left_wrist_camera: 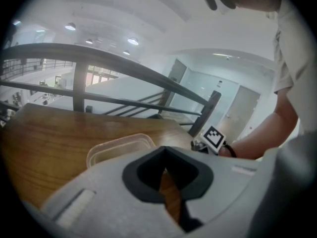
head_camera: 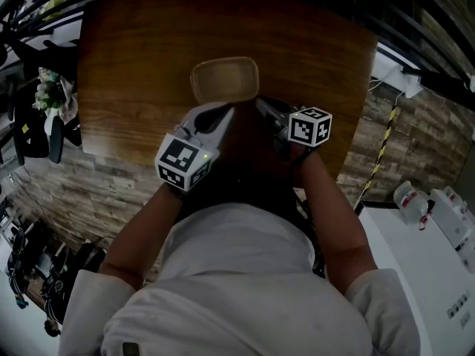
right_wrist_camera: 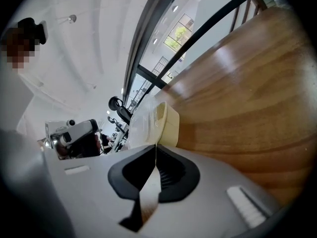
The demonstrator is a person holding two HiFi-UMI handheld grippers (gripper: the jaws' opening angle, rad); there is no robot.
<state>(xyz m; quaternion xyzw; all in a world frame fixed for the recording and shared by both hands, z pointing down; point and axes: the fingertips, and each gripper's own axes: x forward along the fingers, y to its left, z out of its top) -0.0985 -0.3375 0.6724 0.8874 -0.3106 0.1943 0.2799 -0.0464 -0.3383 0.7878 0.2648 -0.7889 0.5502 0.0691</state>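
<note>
A shallow, translucent cream container sits in the middle of the wooden table. My left gripper points at its near edge from just below, jaws shut and empty. In the left gripper view the pads meet at the tip, with the container just beyond. My right gripper comes in from the right, close to the container's near right corner. Its jaws are shut too, and the container lies right past the tip. Whether it touches the container is unclear.
A dark metal railing runs behind the table's far edge. Brick-patterned floor shows on both sides of the table. A white surface with bottles stands at the right. The person's arms and white shirt fill the foreground.
</note>
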